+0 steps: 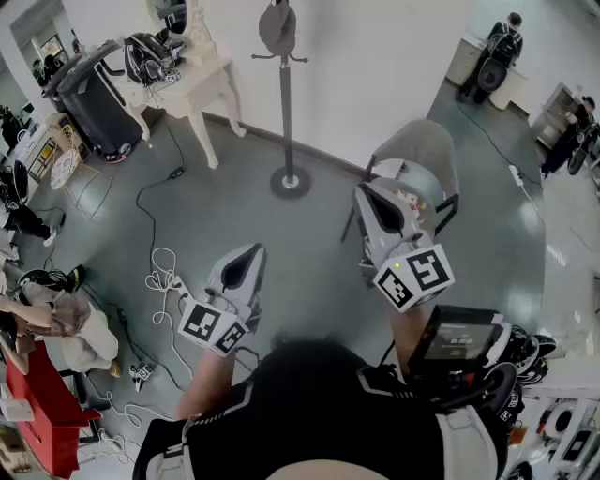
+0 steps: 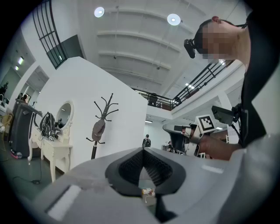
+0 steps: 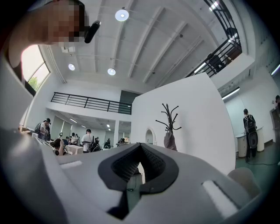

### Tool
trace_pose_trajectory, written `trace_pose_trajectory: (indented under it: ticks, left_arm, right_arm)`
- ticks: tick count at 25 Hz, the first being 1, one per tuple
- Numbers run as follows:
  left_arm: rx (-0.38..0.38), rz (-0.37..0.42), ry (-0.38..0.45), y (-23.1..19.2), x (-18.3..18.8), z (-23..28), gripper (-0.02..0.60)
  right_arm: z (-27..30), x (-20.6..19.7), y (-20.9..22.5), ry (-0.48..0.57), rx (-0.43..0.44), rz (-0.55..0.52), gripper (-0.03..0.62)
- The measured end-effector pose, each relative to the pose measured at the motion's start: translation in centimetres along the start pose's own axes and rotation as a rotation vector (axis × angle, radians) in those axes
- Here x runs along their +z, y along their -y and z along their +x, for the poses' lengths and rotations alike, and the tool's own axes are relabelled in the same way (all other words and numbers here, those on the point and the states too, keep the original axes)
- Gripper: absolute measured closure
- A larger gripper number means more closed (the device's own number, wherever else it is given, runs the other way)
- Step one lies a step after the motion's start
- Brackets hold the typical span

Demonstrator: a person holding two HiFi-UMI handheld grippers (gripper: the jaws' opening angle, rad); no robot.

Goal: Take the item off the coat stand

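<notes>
Limp grey hat (image 2: 99,129) on the spindly coat stand (image 1: 286,112), fabric too far to tell; left gripper (image 2: 143,150), right gripper (image 3: 140,145): ribbed fingers pressed together.

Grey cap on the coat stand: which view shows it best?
Left gripper view: the grey cap hangs side-on from the coat stand, below its branching hooks, clear against the white wall. Head view sees it foreshortened from above at the frame's top edge. Right gripper view shows it smaller and darker.
</notes>
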State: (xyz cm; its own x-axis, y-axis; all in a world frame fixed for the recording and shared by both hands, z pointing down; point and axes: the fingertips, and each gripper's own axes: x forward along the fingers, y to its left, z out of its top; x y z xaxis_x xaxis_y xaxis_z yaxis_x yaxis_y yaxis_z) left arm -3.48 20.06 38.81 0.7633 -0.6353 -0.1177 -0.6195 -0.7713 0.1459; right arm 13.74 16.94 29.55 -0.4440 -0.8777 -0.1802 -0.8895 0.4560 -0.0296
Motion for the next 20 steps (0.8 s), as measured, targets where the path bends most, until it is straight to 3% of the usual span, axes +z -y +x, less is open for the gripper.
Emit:
trace_pose_trajectory:
  ticks: [20]
  left_arm:
    - [0.001,-0.002,0.001,-0.6,0.1,-1.8,0.571]
  right_arm:
    - [0.5,-0.1,-1.9,0.004,0.008,0.001,0.585]
